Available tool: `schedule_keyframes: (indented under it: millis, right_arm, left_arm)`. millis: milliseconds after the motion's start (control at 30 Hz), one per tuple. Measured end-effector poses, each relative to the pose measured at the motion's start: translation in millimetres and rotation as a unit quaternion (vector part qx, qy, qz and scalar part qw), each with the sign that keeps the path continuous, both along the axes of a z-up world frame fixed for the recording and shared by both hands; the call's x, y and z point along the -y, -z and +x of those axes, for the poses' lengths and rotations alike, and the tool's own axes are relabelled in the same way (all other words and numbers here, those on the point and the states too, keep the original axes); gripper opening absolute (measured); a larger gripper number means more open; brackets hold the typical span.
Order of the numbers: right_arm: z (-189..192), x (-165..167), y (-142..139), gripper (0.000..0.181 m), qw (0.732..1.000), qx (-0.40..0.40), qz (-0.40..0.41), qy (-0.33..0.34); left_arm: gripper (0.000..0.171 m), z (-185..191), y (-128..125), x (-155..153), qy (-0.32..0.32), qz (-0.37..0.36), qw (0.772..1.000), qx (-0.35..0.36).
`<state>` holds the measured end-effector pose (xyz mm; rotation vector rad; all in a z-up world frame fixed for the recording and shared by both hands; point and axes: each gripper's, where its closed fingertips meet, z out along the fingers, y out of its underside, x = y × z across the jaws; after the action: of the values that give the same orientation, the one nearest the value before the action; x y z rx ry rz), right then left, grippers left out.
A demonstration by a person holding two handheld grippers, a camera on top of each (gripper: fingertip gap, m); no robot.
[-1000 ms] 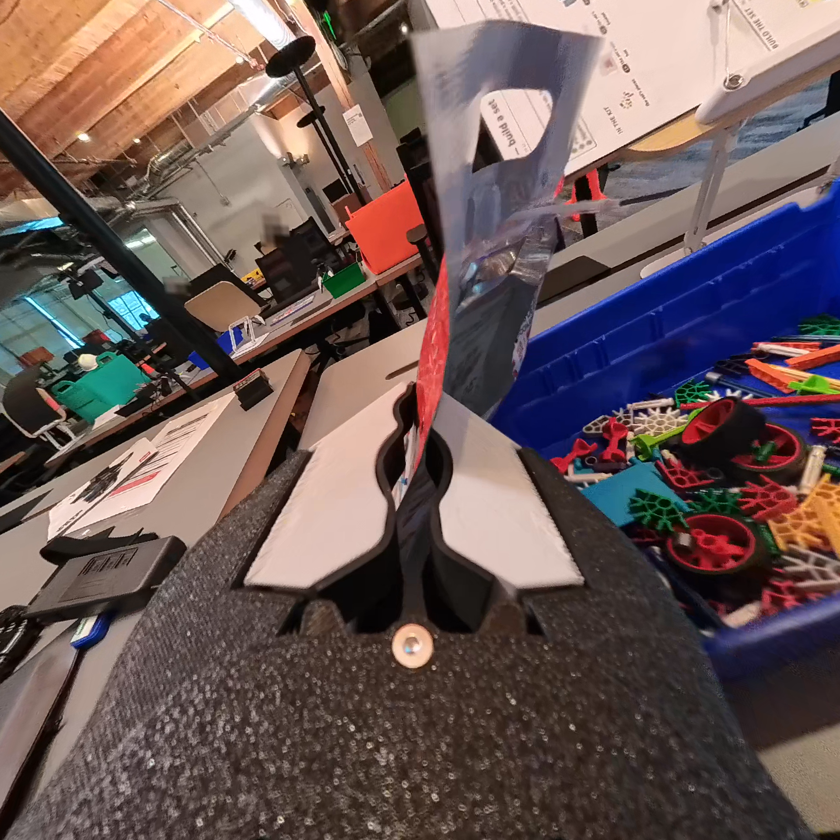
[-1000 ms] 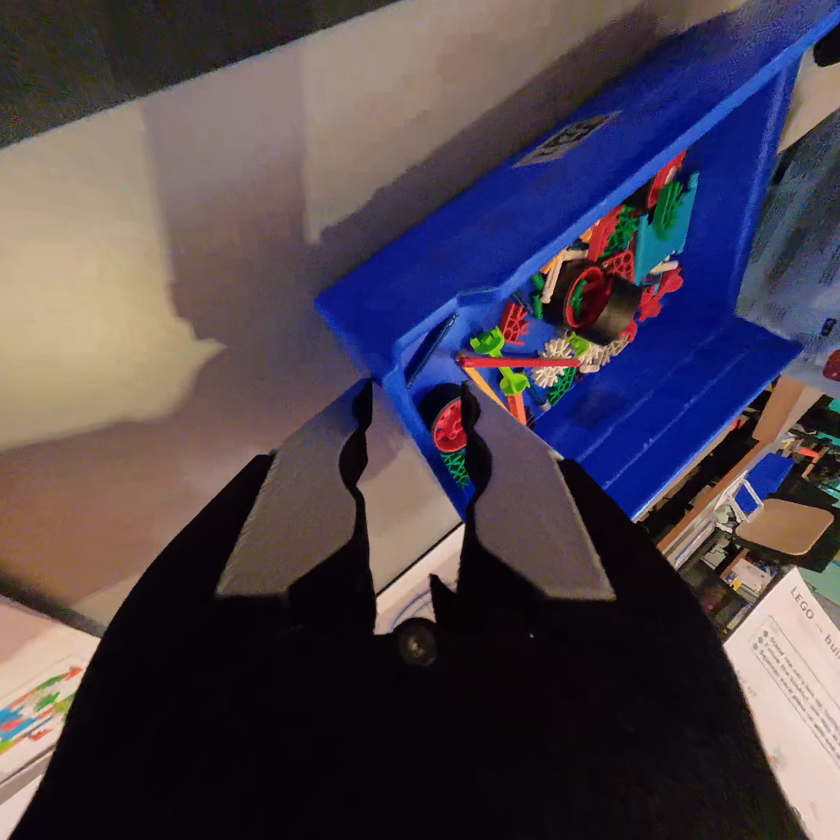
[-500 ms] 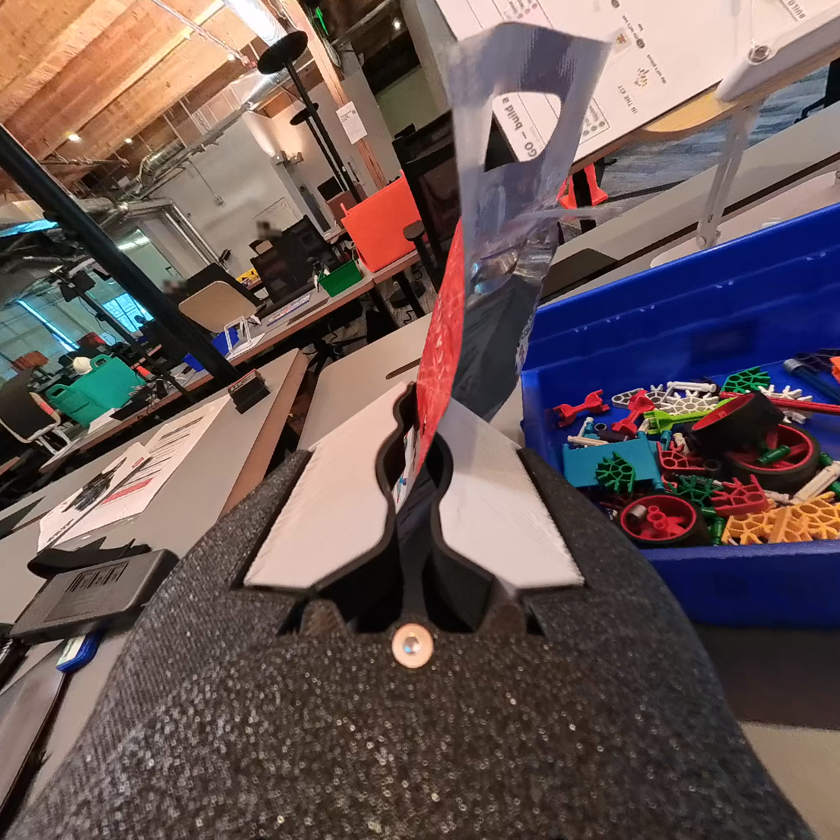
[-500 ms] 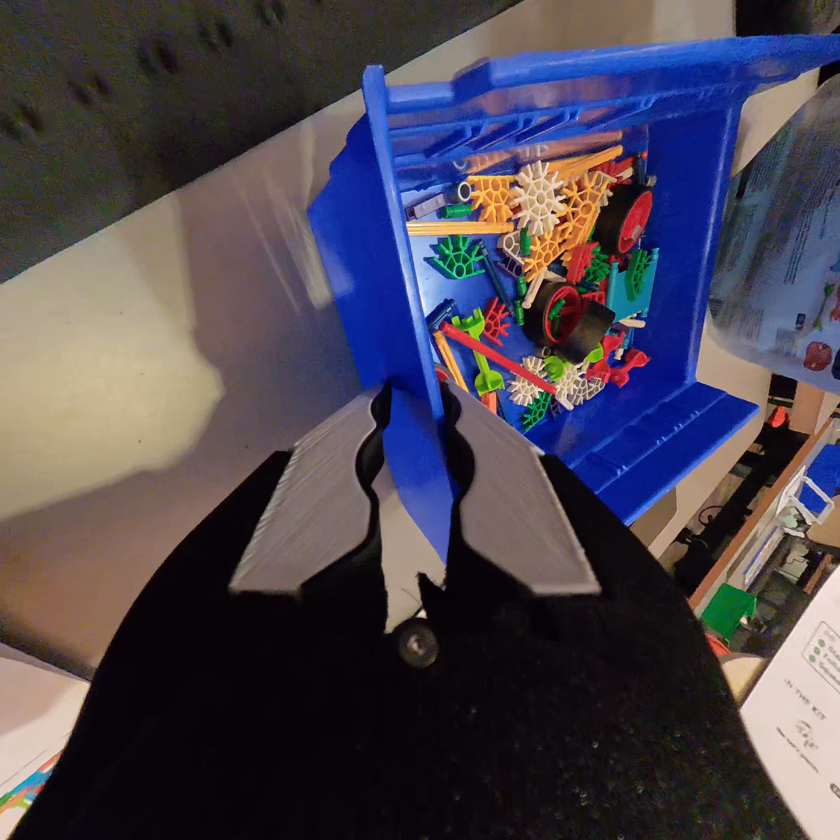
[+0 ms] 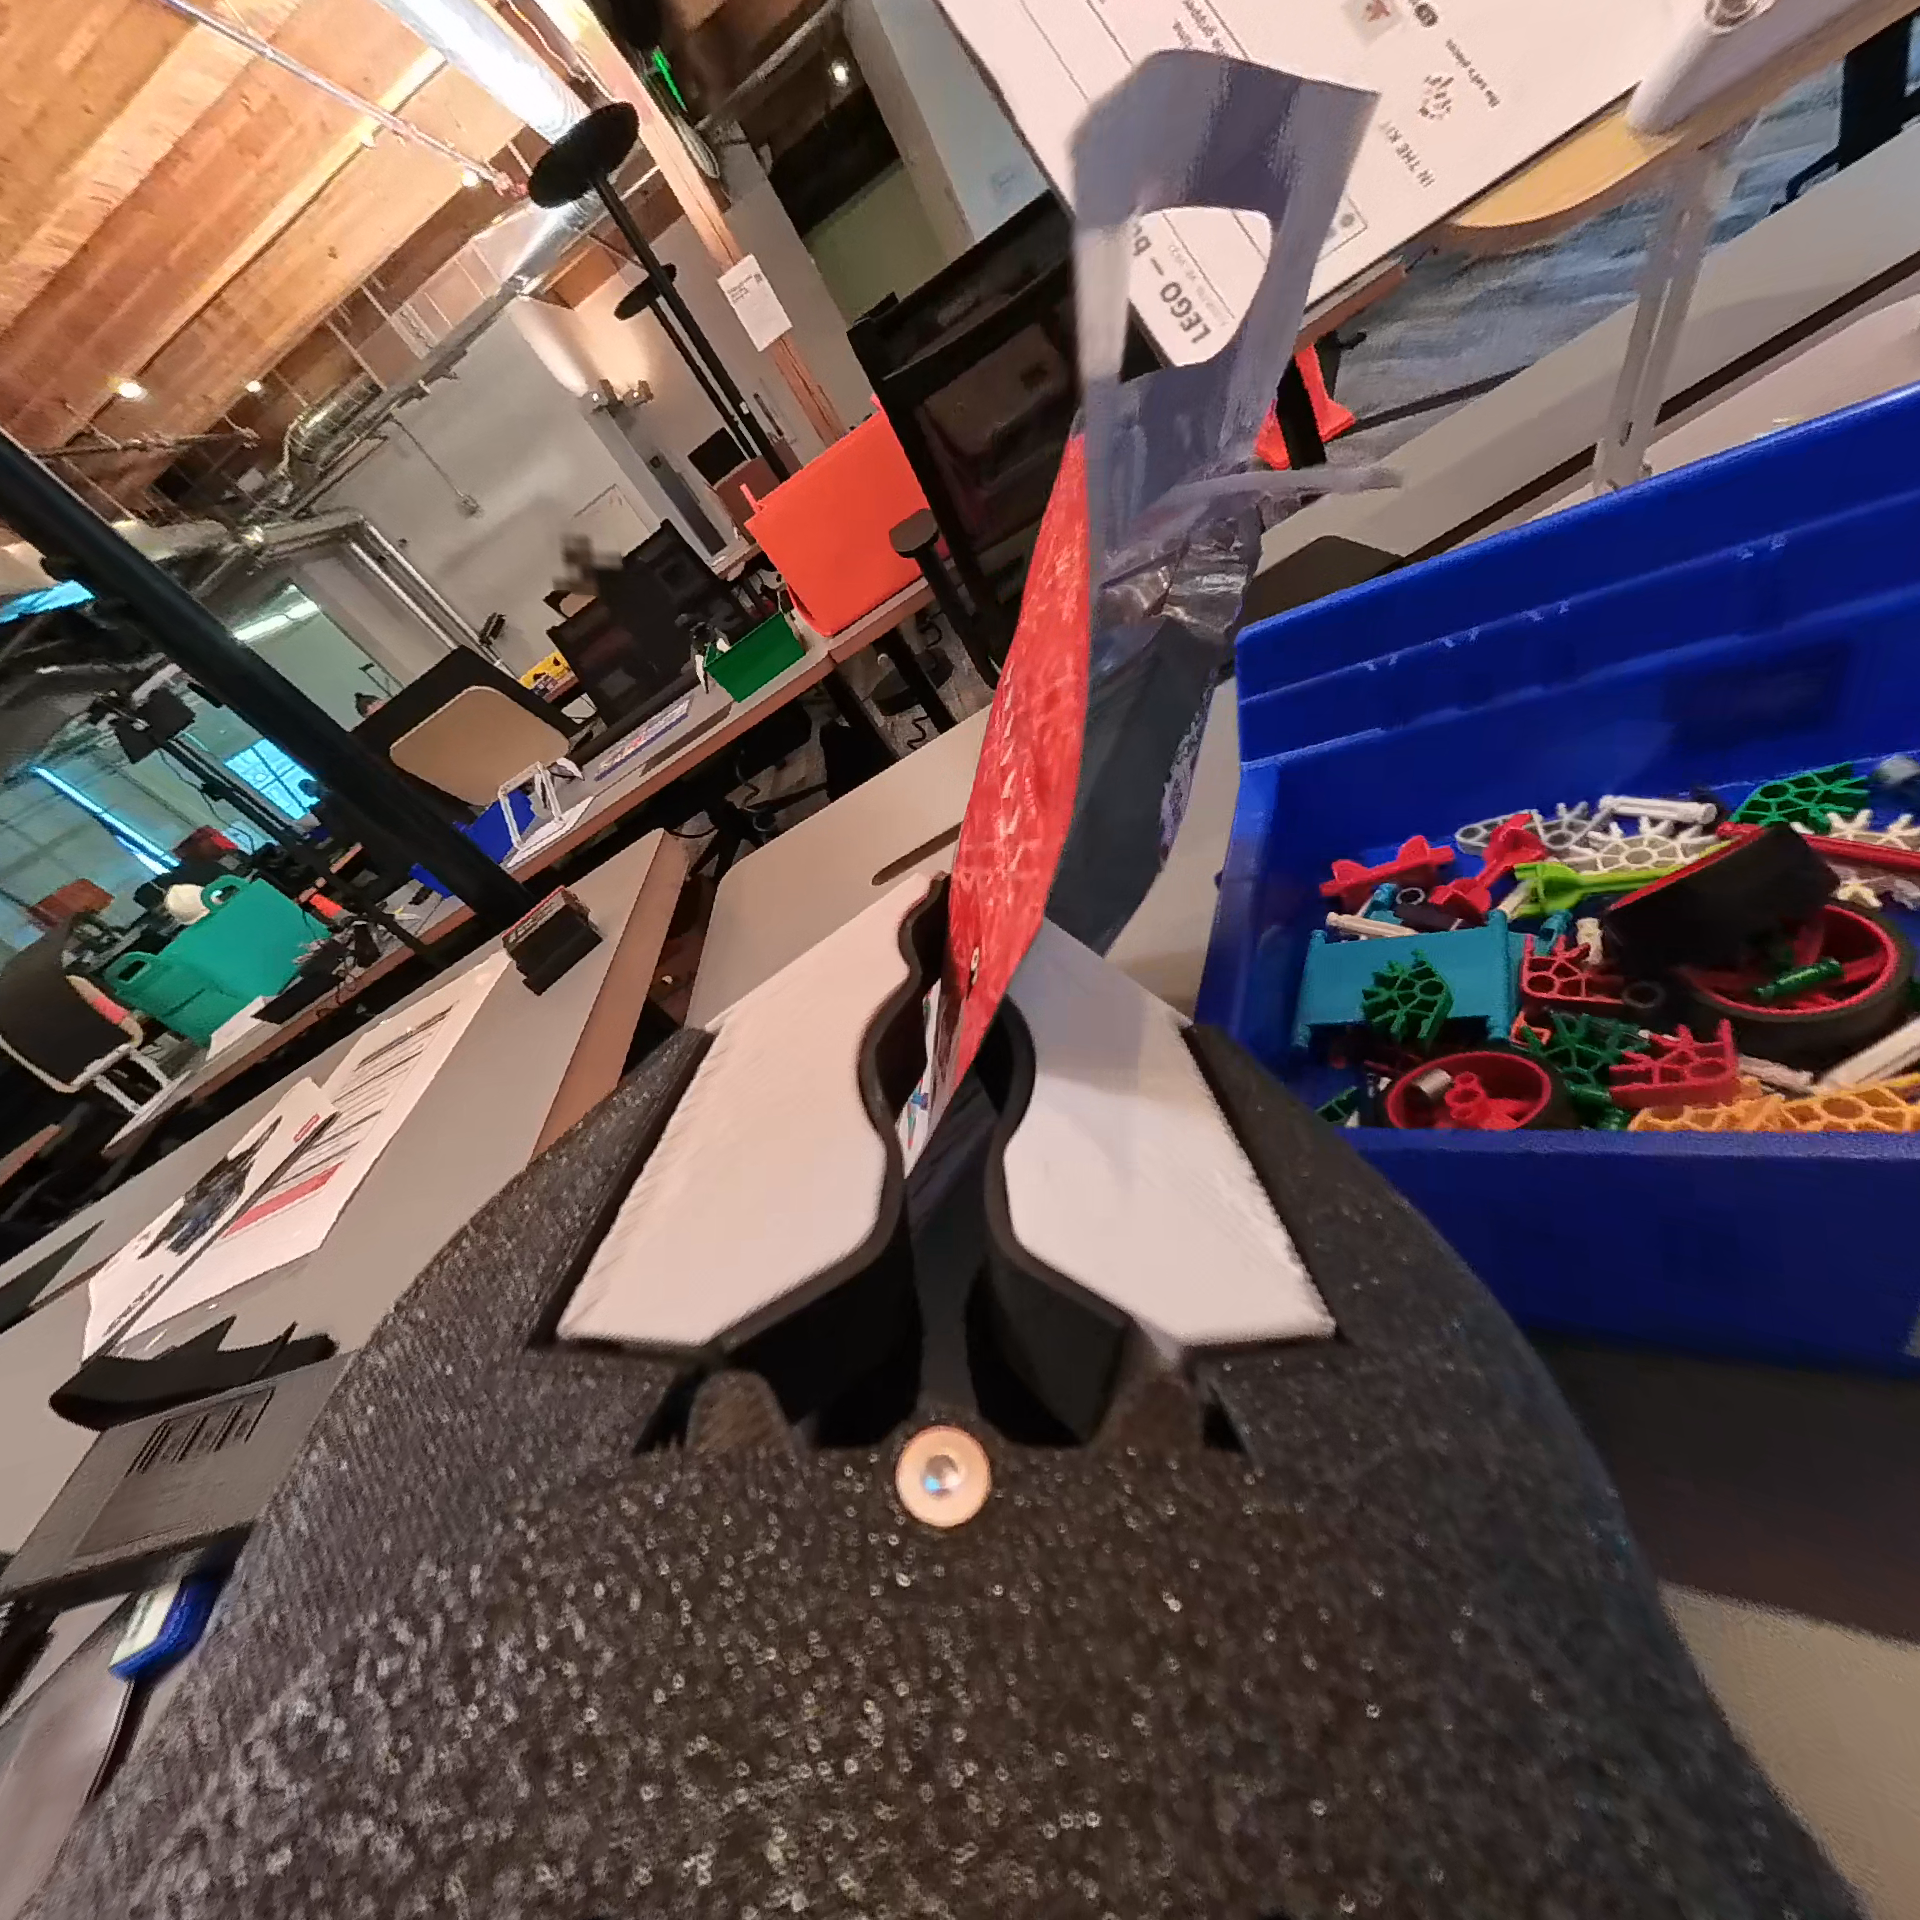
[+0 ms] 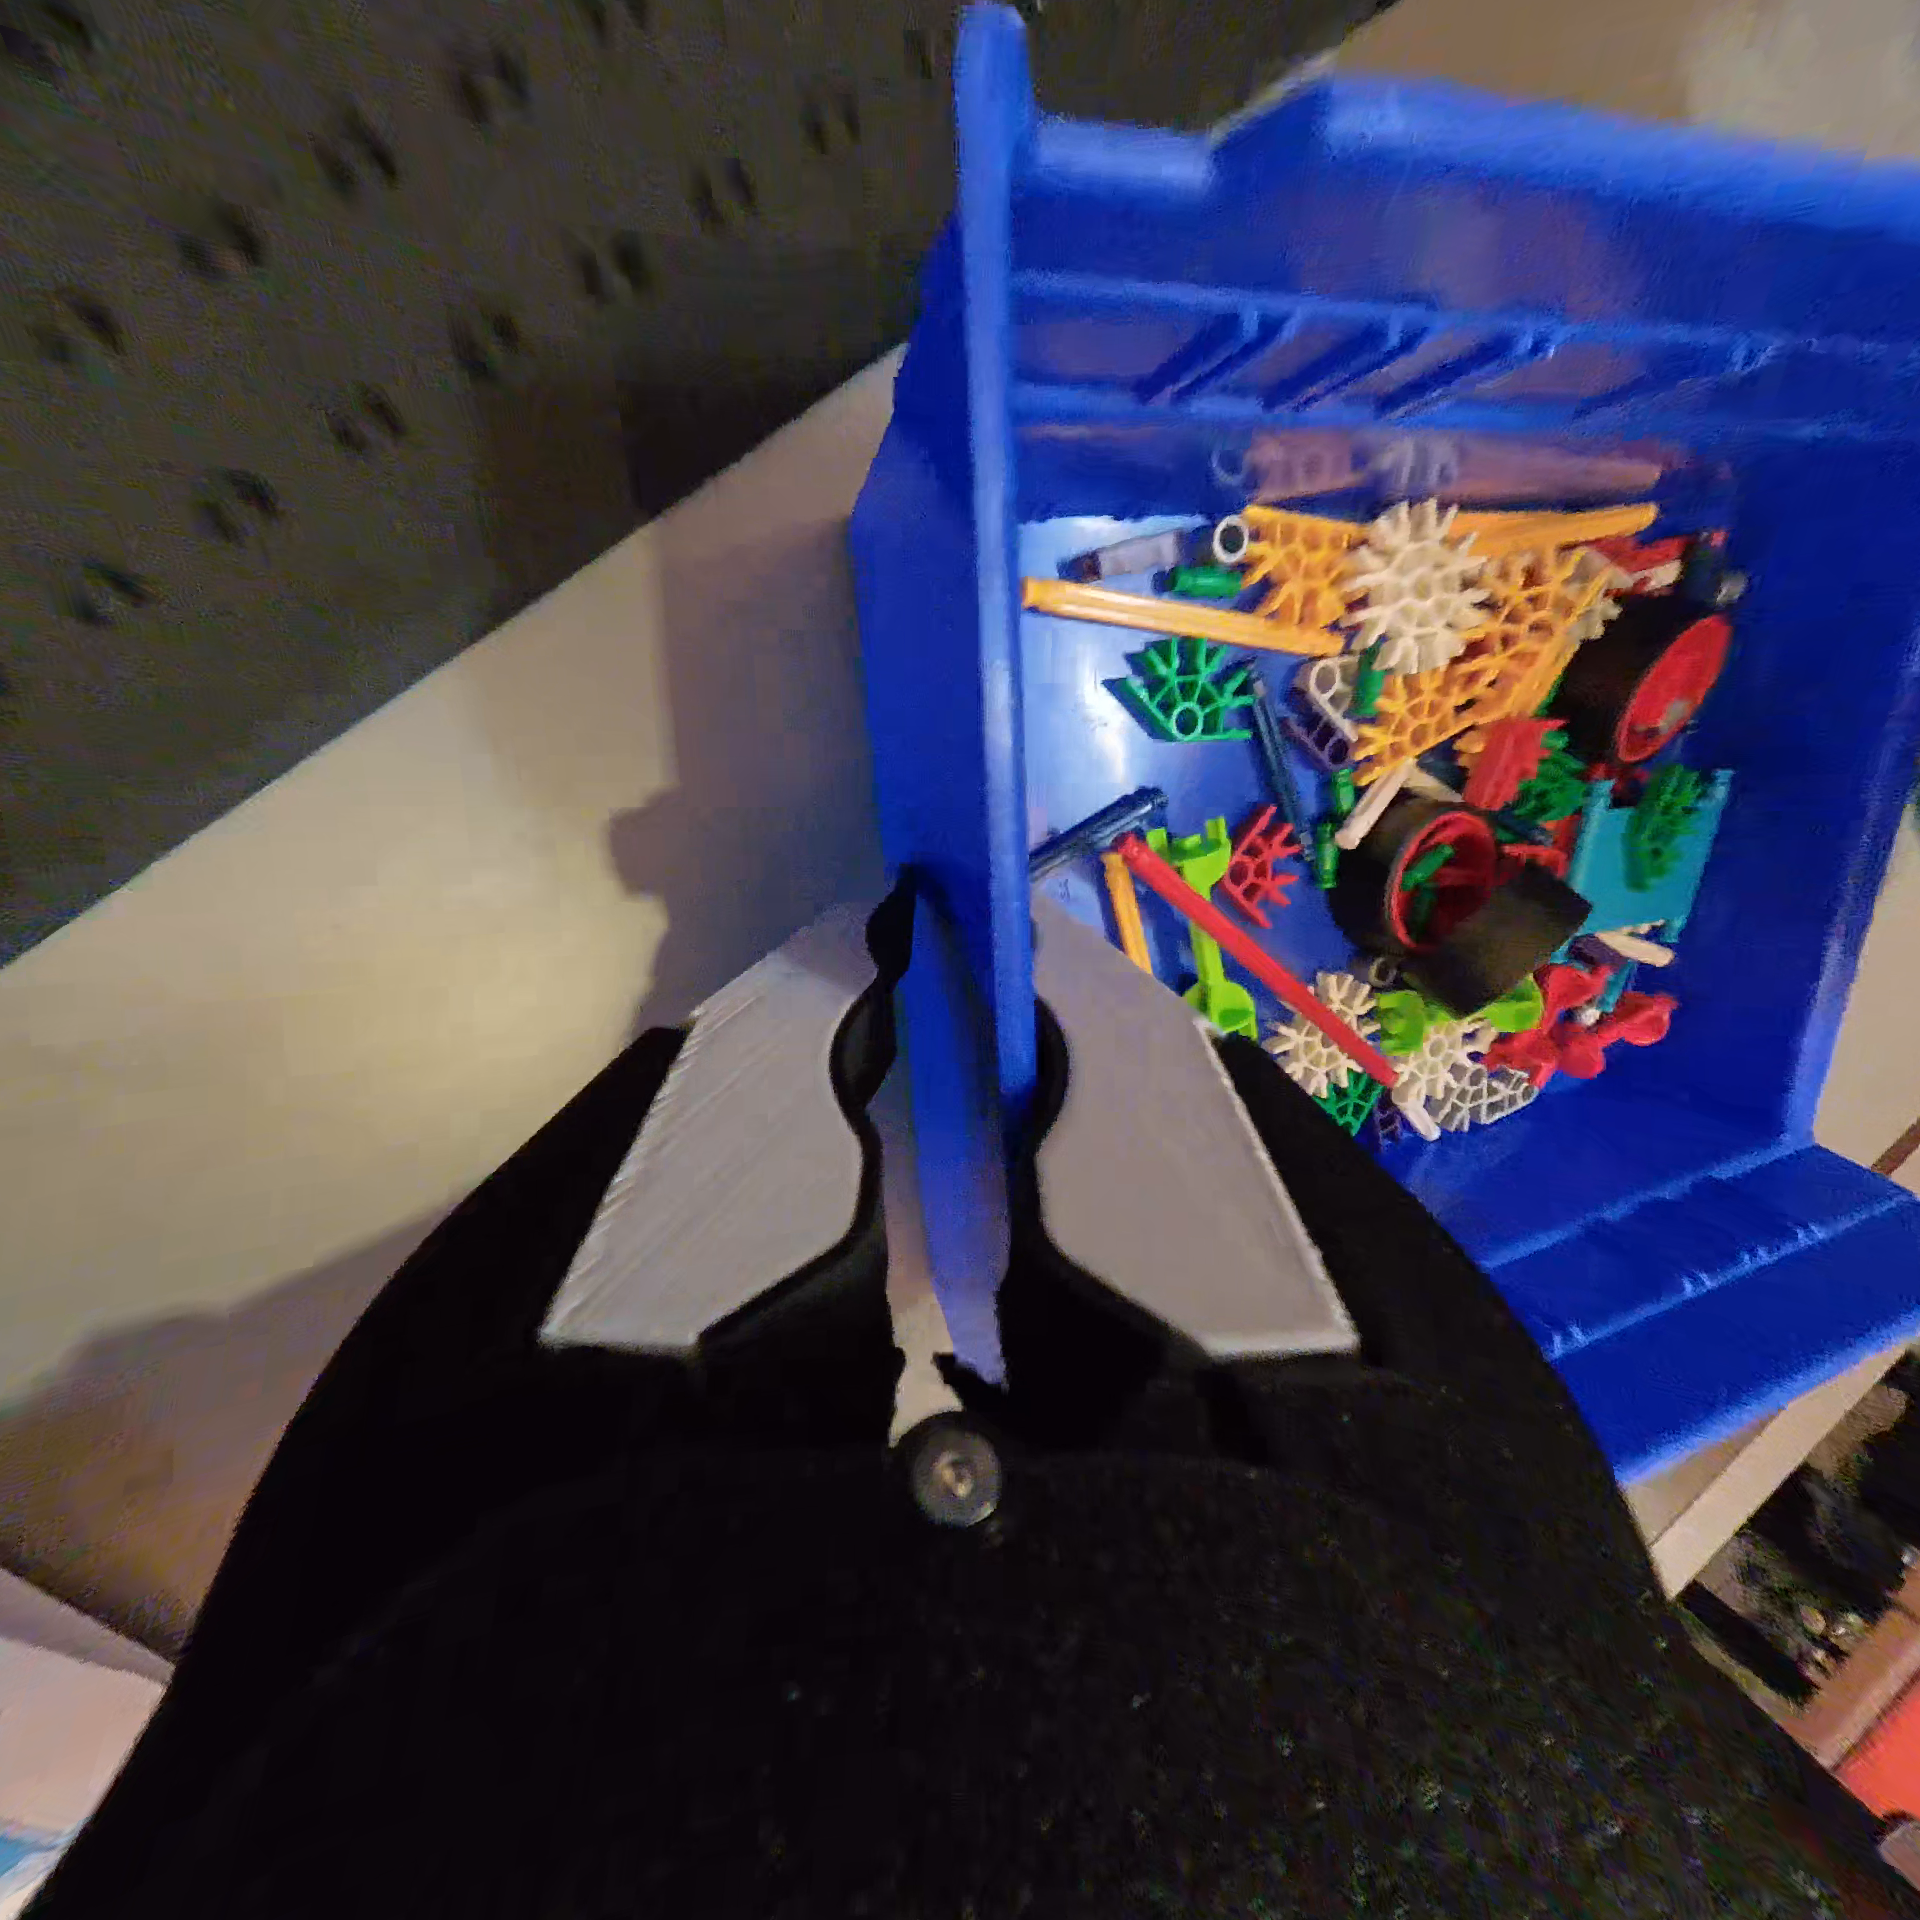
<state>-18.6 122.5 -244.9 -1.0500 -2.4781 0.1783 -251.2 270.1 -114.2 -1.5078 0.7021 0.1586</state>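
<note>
My left gripper is shut on a red and blue-grey plastic bag that stands up from its jaws, its cut-out handle at the top. To the right of it stands a blue bin with several coloured construction-toy pieces and red wheels in it. My right gripper is shut on the side wall of the same blue bin. The toy pieces show inside it, to the right of the gripped wall.
A grey table bears the bin. Printed sheets and a black device lie at the left. An orange bin, a green bin and chairs stand behind. A dark perforated panel borders the table in the right wrist view. The grippers' ends are close to 30 cm from one another. About 40 cm separates my left fingertips from the black device.
My right gripper has closed onto the bin's side wall and the bin has swung round in its view. The bin has shifted right in the left wrist view. The bag stays gripped.
</note>
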Motion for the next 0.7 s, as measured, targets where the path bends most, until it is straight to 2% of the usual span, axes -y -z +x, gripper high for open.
schedule_keyframes:
  millis: [167,367,700]
  right_arm:
    - [-7,-2,0,0.010,0.996,0.004,-0.019,0.083]
    - [-20,-9,-3,0.016,0.985,-0.047,-0.010,0.163]
    - [-22,-5,-5,0.012,0.986,-0.075,-0.001,0.149]
  left_arm:
    - [0.000,0,4,-10,0.000,-0.006,1.000,-0.001]
    - [0.000,1,6,-16,0.000,-0.009,1.000,0.002]
    - [0.000,2,7,-27,-0.004,-0.015,1.000,0.016]
